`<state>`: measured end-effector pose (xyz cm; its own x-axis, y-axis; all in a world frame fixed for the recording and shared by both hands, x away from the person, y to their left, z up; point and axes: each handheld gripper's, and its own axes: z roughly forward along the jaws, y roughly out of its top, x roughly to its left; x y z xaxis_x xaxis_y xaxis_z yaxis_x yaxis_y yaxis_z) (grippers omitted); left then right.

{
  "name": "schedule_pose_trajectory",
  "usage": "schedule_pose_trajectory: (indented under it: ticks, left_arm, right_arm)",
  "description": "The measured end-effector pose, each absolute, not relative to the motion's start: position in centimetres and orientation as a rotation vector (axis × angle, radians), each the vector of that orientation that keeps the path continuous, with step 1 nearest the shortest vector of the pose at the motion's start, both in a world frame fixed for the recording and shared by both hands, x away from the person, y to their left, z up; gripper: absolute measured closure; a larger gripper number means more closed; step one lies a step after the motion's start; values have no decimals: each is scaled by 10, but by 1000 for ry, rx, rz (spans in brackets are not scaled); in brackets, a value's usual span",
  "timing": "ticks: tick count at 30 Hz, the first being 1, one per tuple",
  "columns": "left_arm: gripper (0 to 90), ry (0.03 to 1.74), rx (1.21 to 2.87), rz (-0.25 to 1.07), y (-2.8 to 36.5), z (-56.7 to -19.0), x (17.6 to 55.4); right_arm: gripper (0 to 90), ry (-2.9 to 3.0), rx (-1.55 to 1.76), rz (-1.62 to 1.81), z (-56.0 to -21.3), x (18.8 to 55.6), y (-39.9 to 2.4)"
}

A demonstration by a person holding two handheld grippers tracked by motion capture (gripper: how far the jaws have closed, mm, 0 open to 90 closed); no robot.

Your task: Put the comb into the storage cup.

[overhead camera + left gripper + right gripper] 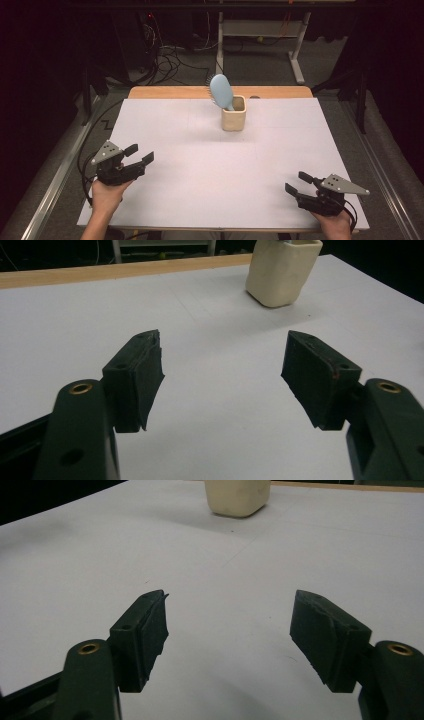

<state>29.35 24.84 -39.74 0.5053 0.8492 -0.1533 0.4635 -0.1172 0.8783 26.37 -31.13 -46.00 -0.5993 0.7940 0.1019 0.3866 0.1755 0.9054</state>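
A cream square cup [233, 118] stands upright near the far middle of the white table [210, 170]. A light blue hairbrush [221, 91] sits in it, handle down, head leaning up and to the left. The cup [282, 272] also appears far ahead in the left gripper view, and the cup [238, 497] at the top of the right gripper view. My left gripper [139, 154] rests at the near left, open and empty. My right gripper [298, 182] rests at the near right, also open and empty. Both point toward the table's middle.
A wooden strip [170, 92] runs along the table's far edge. Beyond it on the dark floor lie cables [170, 60] and a white metal frame [260, 30]. Metal rails flank the table on both sides.
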Motion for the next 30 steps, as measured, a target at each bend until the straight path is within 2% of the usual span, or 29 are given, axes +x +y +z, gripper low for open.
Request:
schedule_pose_trajectory:
  ticks: [30]
  left_arm:
    - [338,1154,1731,501,253,-414,290]
  right_arm:
    - [319,2062,1114,1402,-460,264,-312]
